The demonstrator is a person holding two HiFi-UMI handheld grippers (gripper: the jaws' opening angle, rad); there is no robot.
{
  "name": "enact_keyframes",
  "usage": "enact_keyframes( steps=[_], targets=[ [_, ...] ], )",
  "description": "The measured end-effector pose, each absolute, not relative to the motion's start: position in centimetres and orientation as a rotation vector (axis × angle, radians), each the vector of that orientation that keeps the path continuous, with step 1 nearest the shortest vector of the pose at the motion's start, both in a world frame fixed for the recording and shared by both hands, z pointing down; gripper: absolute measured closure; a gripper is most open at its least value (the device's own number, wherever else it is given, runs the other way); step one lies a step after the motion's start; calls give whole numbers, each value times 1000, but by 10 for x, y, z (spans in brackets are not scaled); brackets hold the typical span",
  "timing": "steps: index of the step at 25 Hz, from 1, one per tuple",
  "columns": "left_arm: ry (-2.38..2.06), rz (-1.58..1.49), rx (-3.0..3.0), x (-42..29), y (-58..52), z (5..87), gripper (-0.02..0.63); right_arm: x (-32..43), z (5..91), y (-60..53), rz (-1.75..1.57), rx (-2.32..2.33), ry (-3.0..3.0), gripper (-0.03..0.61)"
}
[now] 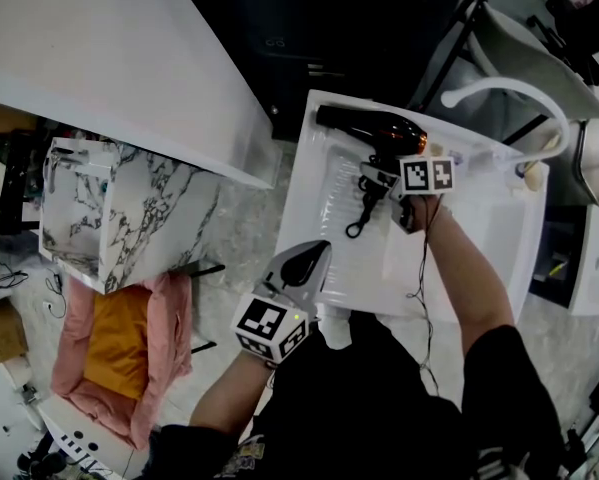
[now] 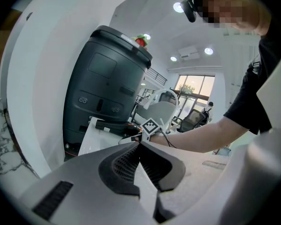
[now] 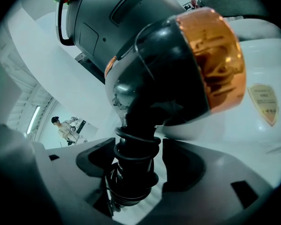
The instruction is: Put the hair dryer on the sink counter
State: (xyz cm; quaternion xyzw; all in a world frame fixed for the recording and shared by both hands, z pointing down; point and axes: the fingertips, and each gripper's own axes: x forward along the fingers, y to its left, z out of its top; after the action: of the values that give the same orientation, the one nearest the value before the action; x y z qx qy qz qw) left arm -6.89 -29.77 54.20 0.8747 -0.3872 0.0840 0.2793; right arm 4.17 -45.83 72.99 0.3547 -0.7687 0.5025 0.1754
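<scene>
A black hair dryer [image 1: 371,126] with a copper-coloured band lies on its side on the white sink bench [image 1: 314,203], toward the bench's 11 o'clock corner in the head view. Its nozzle points to 9 o'clock and its handle [image 1: 371,193] trails down toward 6 o'clock. The right tongs [image 1: 387,183] reach in from 3 o'clock and straddle that handle near its ribbed cord end. In the right gripper view the two pads stand apart, with a clear gap between the handle and the pad at 3 o'clock, so the dryer rests on the bench rather than in a grip. The left tongs [image 1: 321,248] hover at the bench's 7 o'clock edge, well apart from the dryer; their tips are closed together with nothing between them. A white faucet [image 1: 514,90] arches over the basin at 2 o'clock. A dark grey machine [image 2: 102,86] rises behind the bench at 12 o'clock, and a marble-patterned box [image 1: 129,213] sits off on the floor at 9 o'clock.
</scene>
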Motion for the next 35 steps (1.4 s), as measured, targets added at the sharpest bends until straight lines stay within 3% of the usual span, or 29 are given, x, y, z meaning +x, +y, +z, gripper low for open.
enact_keyframes(
  steps=[5,22,35],
  targets=[
    [-1029,218,2351,-71,-296,541,611,43,727,-456,1418,1056,-2173,216],
    [-934,201,2424,-68,-273,524,611,72,669,-410,1341,1213,-2238,218],
    [-817,171,2540,-68,-244,487,611,64,523,-339,708,1425,-2493,348]
  ],
)
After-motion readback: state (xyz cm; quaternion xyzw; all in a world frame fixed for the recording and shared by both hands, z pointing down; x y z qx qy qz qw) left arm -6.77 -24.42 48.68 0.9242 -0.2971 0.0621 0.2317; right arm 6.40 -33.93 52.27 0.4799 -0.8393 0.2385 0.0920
